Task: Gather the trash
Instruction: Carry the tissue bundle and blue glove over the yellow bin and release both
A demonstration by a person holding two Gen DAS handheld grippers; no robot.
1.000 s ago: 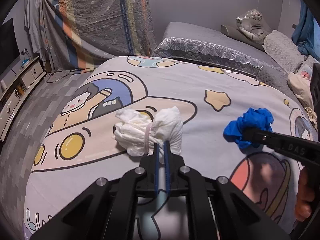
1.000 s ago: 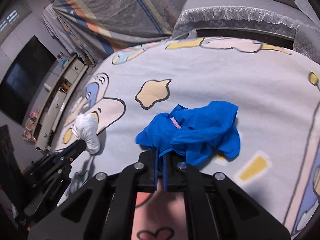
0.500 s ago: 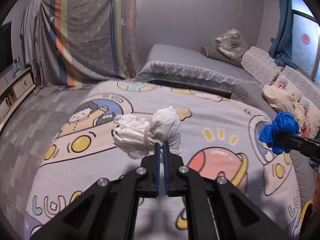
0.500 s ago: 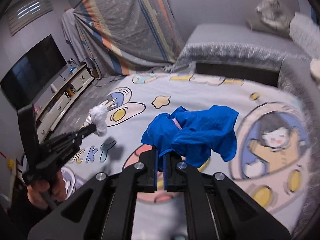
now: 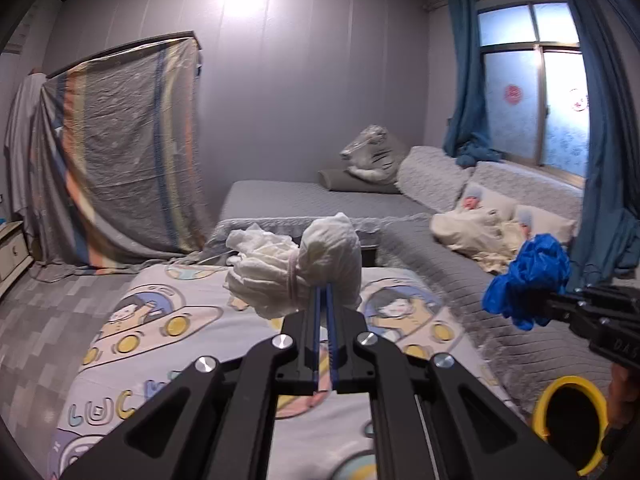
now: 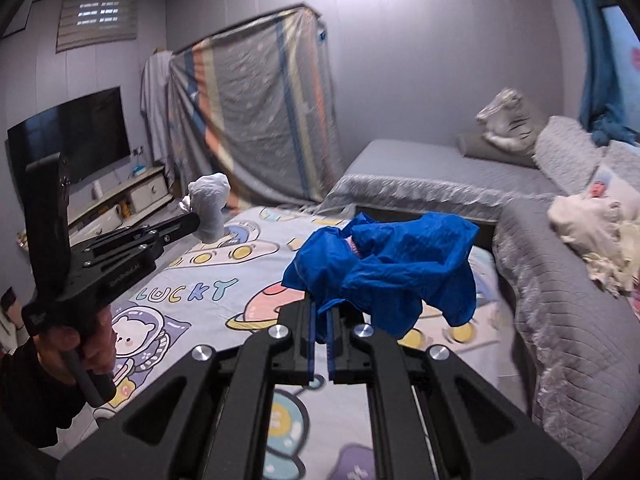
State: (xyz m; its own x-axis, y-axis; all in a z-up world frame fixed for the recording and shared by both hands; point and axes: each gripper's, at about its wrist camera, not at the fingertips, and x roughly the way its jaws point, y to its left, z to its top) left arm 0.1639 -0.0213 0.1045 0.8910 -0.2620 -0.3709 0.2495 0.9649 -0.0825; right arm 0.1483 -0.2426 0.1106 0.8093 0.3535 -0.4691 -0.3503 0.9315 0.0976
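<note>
My left gripper (image 5: 325,289) is shut on a white crumpled bundle (image 5: 296,264) tied with a pale band, held in the air above the cartoon play mat (image 5: 168,320). In the right wrist view that left gripper (image 6: 192,220) shows at the left with the white bundle (image 6: 208,204) at its tip, a hand around its handle. My right gripper (image 6: 320,308) is shut on a crumpled blue glove-like wad (image 6: 384,264), also lifted off the mat (image 6: 208,292). The left wrist view shows the blue wad (image 5: 528,280) at the right, pinched by the right gripper (image 5: 552,304).
A yellow-rimmed black bin (image 5: 568,420) sits low at the right beside the grey sofa (image 5: 460,272). A striped sheet (image 5: 120,160) hangs on the back wall. A TV (image 6: 76,140) over a low cabinet (image 6: 132,196) lines the left side. Cushions and cloth (image 6: 592,228) lie on the sofa.
Both grippers have risen off the mat with their loads and tilted up toward level; the views now take in the walls, window and the yellow-rimmed bin. Both grips stay the same.
</note>
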